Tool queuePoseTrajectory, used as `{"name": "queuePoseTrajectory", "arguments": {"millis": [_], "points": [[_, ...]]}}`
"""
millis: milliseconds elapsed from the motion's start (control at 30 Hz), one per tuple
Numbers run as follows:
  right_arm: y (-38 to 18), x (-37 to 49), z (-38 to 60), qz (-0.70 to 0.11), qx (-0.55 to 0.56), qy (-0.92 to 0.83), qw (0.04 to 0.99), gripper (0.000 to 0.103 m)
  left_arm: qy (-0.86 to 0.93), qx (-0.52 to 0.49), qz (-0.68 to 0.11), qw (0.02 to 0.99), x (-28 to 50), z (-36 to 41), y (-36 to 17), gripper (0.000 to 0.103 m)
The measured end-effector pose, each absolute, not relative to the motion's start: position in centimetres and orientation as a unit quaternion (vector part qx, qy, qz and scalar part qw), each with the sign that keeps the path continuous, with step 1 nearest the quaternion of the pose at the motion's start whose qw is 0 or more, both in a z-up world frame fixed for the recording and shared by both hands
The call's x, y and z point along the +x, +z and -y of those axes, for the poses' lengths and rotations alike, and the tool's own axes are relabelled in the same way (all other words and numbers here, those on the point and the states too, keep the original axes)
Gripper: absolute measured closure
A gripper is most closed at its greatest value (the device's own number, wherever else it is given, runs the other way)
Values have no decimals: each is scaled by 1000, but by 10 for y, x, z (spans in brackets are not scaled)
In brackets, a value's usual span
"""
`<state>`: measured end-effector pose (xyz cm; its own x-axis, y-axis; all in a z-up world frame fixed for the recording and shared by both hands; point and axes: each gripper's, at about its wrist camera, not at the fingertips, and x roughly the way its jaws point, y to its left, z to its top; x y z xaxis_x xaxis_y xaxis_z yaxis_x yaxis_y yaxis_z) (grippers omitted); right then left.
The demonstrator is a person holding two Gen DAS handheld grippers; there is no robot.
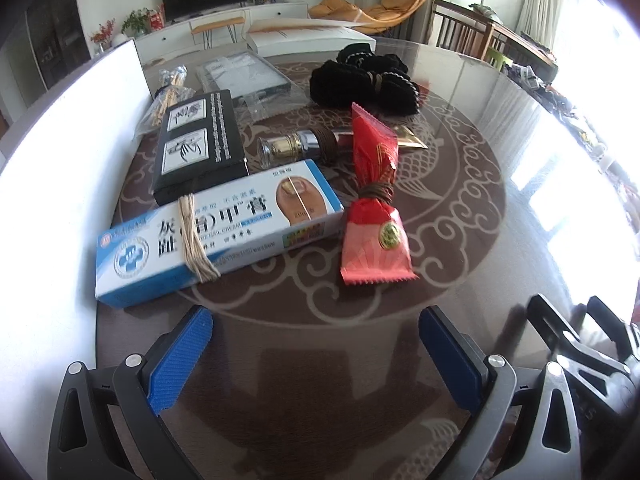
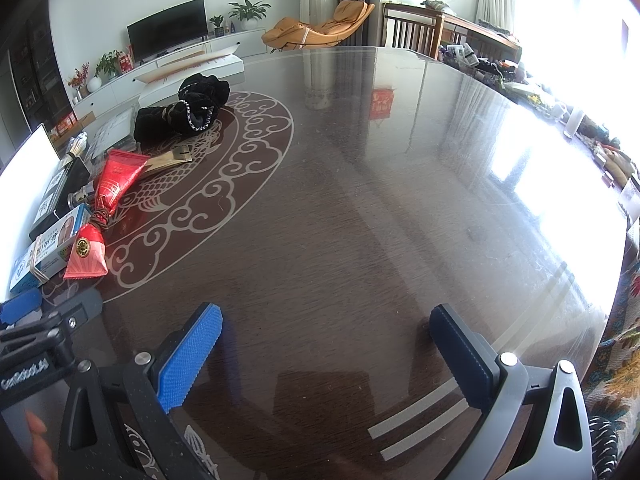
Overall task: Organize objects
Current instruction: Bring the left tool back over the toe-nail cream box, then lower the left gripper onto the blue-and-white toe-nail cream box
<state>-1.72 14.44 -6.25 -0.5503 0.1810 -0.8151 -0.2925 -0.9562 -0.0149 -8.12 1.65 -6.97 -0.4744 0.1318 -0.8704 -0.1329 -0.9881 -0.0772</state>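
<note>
Glossy patterned table (image 2: 360,200); sunlit lounge

Daylight is pouring in from the right, glaring white across the glossy dark round table (image 2: 360,208). Fisheye edges are bending and darkening; focus is staying fairly sharp.

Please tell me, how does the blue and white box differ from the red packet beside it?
The blue and white box is a long, stiff carton, while the red packet is soft and pinched at its waist. The box bears printed characters and a toenail picture; the packet bears a round gold seal. Pale string binds the box; darker cord binds the packet. Both lie flat on the table, untouched by either gripper.
</note>
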Motion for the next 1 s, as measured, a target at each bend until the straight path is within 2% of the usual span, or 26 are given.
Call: {"name": "queuePoseTrajectory", "arguments": {"millis": [100,267,333,467,633,800,1000], "points": [[-63,-17,-144,-62,-455,878,135,0,858,-506,9,83,-66,-7,-48,0],[-61,-18,-145,-62,-455,878,135,0,886,-452,-79,68,-86,-9,-5,0],[-62,-18,-145,-62,-454,878,135,0,880,-456,-112,65,-108,-13,-9,0],[-62,-18,-145,-62,-454,878,135,0,861,-488,-128,65,-148,-16,-33,0],[-61,-19,-146,-62,-454,879,134,0,859,-499,-100,52,-156,-8,-49,0],[-61,-20,-146,-62,-454,879,134,0,855,-501,-120,59,-144,-12,-50,0],[-61,-19,-146,-62,-454,879,135,0,855,-509,-71,71,-138,0,-47,0]]}}
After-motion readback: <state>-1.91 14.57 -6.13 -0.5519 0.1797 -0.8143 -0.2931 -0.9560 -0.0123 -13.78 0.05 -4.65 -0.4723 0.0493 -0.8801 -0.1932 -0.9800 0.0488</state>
